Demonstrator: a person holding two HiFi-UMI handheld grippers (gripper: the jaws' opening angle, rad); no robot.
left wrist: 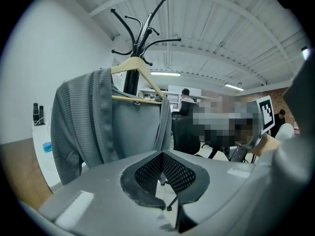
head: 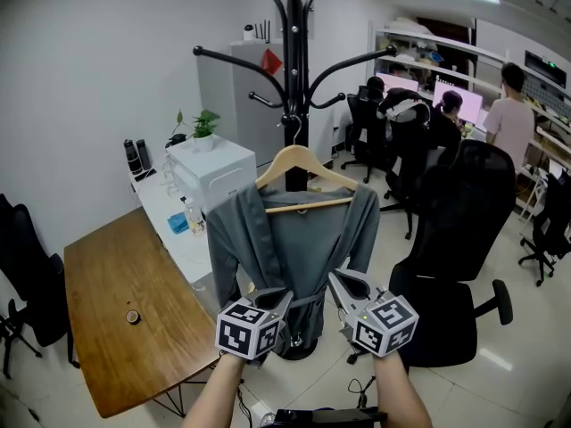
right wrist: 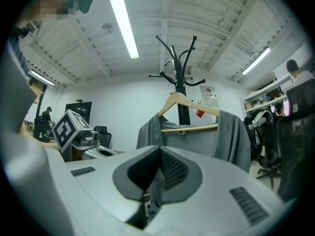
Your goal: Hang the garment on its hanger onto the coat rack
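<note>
Left tongs (head: 284, 296) and right tongs (head: 336, 282) are held closed, empty, at 6 o'clock. Hanger (head: 309, 206) could be unhooked if garment (head: 303, 248) is snagged.

Bright even office light, ceiling tubes (right wrist: 123, 26) glaring, fisheye bending at edges, dark round vignette, mostly sharp

Both the left gripper (head: 278, 296) and right gripper (head: 337, 281) are pale grey moulded plastic, each carrying a white cube (head: 248, 330) printed with black square markers, with black mesh-textured pads (left wrist: 177, 173) lining the pointed jaws
</note>
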